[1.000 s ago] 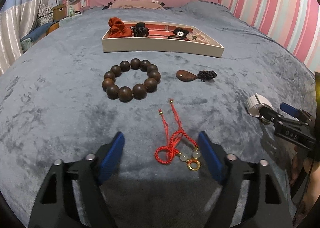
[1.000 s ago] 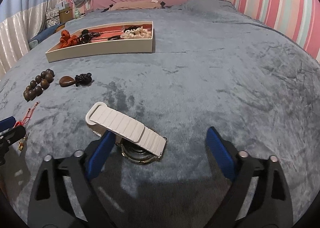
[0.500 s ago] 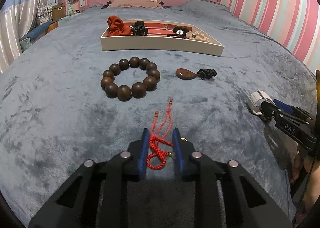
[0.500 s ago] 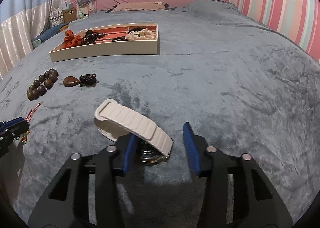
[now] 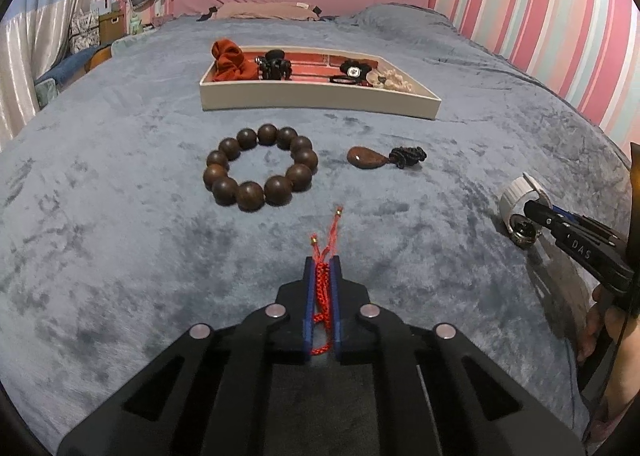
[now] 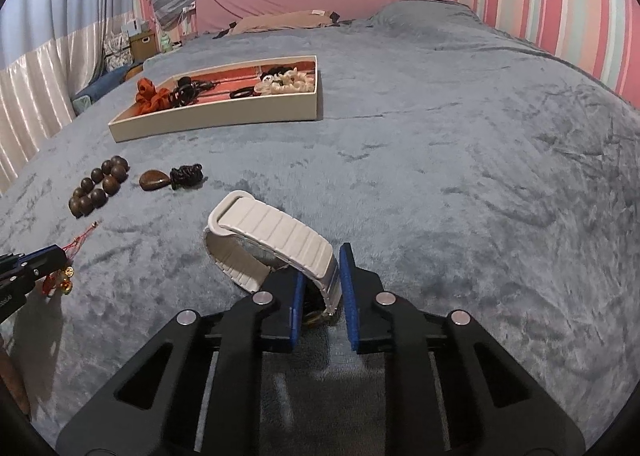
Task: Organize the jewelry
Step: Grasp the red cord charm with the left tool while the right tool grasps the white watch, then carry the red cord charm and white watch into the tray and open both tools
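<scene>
My left gripper is shut on a red cord bracelet lying on the grey bedspread; its two tassel ends stick out ahead. My right gripper is shut on a white-strapped watch, with the watch body between the blue pads. The watch and right gripper also show at the right of the left wrist view. A brown wooden bead bracelet and a brown pendant with black cord lie ahead. A white jewelry tray stands beyond them.
The tray holds an orange scrunchie, a black hair claw, black hair ties and a pale bead piece. Pillows and a pink headboard lie behind. A striped wall runs along the right. Boxes stand at the far left.
Both grippers have closed: the left on the red cord bracelet, the right on the watch. Both views have moved slightly forward.
</scene>
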